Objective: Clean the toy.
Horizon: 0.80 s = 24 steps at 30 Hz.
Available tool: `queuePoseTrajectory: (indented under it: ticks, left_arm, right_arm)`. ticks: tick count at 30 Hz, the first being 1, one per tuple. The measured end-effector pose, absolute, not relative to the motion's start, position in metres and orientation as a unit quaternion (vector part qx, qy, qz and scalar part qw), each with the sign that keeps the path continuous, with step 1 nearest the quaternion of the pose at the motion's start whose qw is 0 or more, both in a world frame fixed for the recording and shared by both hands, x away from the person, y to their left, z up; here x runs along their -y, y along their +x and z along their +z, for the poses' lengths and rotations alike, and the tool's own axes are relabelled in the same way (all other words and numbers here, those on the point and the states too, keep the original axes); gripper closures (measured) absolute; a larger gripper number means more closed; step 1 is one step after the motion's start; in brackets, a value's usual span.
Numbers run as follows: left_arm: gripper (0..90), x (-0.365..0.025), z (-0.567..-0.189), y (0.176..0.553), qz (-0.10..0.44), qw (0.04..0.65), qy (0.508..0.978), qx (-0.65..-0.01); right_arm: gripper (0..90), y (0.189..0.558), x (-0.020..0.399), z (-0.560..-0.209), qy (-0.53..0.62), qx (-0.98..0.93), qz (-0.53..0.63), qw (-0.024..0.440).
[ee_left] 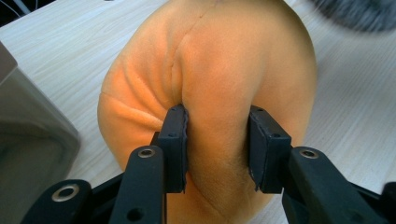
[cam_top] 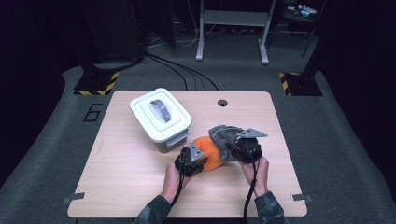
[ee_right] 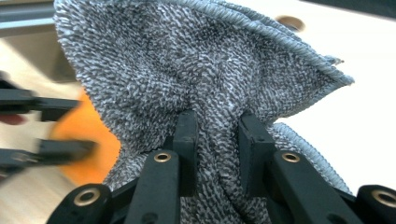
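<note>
A soft orange plush ball [cam_top: 208, 153] lies on the wooden table [cam_top: 126, 168], right of centre. My left gripper [cam_top: 195, 157] is shut on it; in the left gripper view its pads [ee_left: 173, 148] pinch a fold of the orange plush [ee_left: 210, 74]. A grey terry cloth [cam_top: 224, 135] drapes against the ball's right side. My right gripper [cam_top: 238, 150] is shut on that cloth; in the right gripper view its pads [ee_right: 187, 140] squeeze a bunched fold of the grey cloth [ee_right: 187, 60], with the orange ball [ee_right: 88, 135] at the left.
A white lidded box [cam_top: 160, 115] with a grey handle sits just left of the ball, close to my left gripper. A round cable hole [cam_top: 222, 102] marks the table's far edge. Desk legs [cam_top: 201, 32] and cables lie on the floor beyond.
</note>
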State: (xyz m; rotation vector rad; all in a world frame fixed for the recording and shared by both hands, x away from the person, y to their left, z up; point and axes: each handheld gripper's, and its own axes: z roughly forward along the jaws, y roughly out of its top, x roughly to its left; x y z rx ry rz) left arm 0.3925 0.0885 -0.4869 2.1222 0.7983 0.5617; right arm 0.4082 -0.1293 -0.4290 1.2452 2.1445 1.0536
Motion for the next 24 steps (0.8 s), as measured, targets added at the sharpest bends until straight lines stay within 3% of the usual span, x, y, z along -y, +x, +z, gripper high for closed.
queuePoseTrajectory:
  ticks: [4,6,8,13,20,24]
  left_arm:
    - [53.6,-0.09,-0.484,0.392,0.216,0.401,0.835,-0.309]
    - [44.2,-0.09,-0.481,0.39,0.213,0.412,0.831,-0.309]
    - [42.3,-0.09,-0.478,0.385,0.221,0.419,0.824,-0.311]
    - [28.3,-0.101,-0.478,0.381,0.206,0.425,0.805,-0.36]
    - [27.6,-0.106,-0.493,0.39,0.145,0.429,0.795,-0.403]
    - [42.8,-0.101,-0.495,0.391,0.145,0.431,0.798,-0.395]
  right_arm:
    - [72.3,0.418,0.115,-0.448,0.46,-0.788,0.344,0.222]
    - [72.4,0.421,0.126,-0.458,0.471,-0.783,0.349,0.209]
    - [72.4,0.421,0.128,-0.459,0.47,-0.783,0.349,0.21]
    - [72.5,0.422,0.137,-0.465,0.49,-0.778,0.335,0.207]
    - [72.5,0.421,0.144,-0.471,0.494,-0.776,0.332,0.207]
    - [72.5,0.421,0.148,-0.474,0.497,-0.777,0.328,0.207]
